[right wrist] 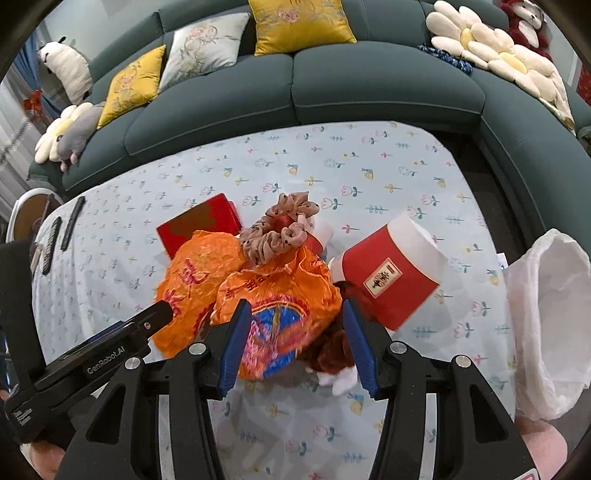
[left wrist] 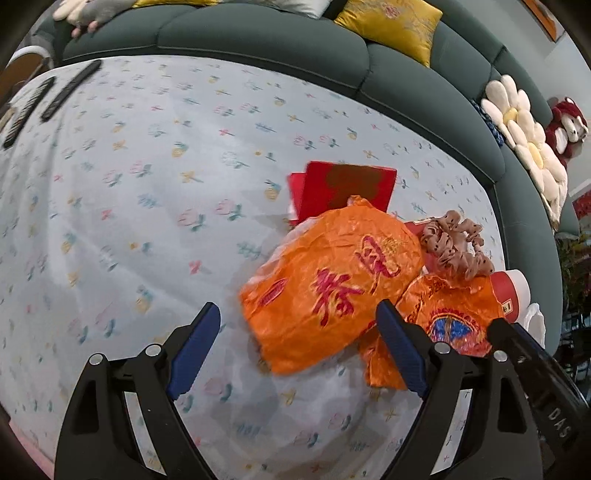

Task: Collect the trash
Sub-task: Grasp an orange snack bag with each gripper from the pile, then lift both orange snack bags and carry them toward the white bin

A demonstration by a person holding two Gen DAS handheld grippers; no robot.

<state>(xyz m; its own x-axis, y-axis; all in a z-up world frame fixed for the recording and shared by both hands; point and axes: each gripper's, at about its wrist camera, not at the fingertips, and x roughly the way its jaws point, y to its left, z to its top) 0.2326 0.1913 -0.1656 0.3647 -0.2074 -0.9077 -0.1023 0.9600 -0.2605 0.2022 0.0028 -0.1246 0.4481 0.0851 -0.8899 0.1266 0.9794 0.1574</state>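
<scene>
- Left tool (left wrist: 299,347) gapes wide, holding nothing; the crumpled orange foil wrapper (left wrist: 332,284) lies just ahead, long axis slanting forward-right.
- Right tool (right wrist: 297,345) is likewise wide open and unloaded, straddling the second orange wrapper (right wrist: 277,310).

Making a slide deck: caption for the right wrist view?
Open right claw poised over crumpled orange wrappers on a floral tablecloth.

dark green sofa (right wrist: 369,85), yellow cushions (right wrist: 299,24), flower-shaped pillow (left wrist: 524,147), red teddy bear (left wrist: 567,125), floral tablecloth (left wrist: 129,184), two remotes (left wrist: 70,90), brown scrunchie (right wrist: 280,229)
</scene>
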